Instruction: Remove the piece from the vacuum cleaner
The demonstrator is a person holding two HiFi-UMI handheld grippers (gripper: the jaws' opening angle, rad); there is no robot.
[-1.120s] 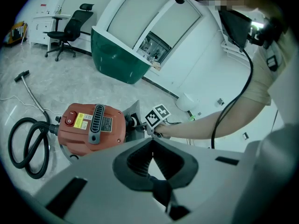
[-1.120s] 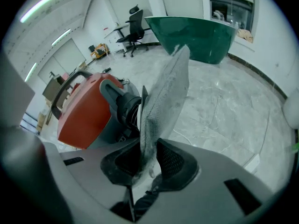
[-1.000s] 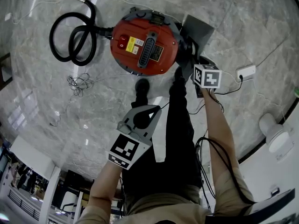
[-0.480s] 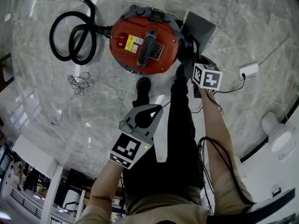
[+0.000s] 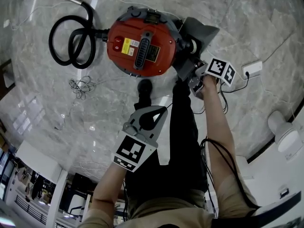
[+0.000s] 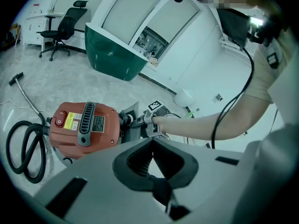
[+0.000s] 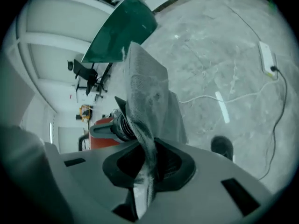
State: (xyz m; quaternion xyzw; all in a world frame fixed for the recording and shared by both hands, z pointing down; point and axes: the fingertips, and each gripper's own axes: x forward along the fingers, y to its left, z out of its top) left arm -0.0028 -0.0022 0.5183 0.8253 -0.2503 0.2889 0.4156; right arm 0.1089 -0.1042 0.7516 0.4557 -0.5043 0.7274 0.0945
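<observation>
Beside the vacuum cleaner (image 5: pixel 142 44), your right gripper (image 7: pixel 147 164), its jaws just closing, pinches the grey piece (image 7: pixel 145 87); pull it straight outward.

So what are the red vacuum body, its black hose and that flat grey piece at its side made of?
The red vacuum body seems to be hard plastic, smooth with a slight sheen. The black hose is probably flexible plastic or rubber, since it lies in loose loops. The grey piece looks like matte moulded plastic with a speckled, dusty surface, though that is not certain.
</observation>
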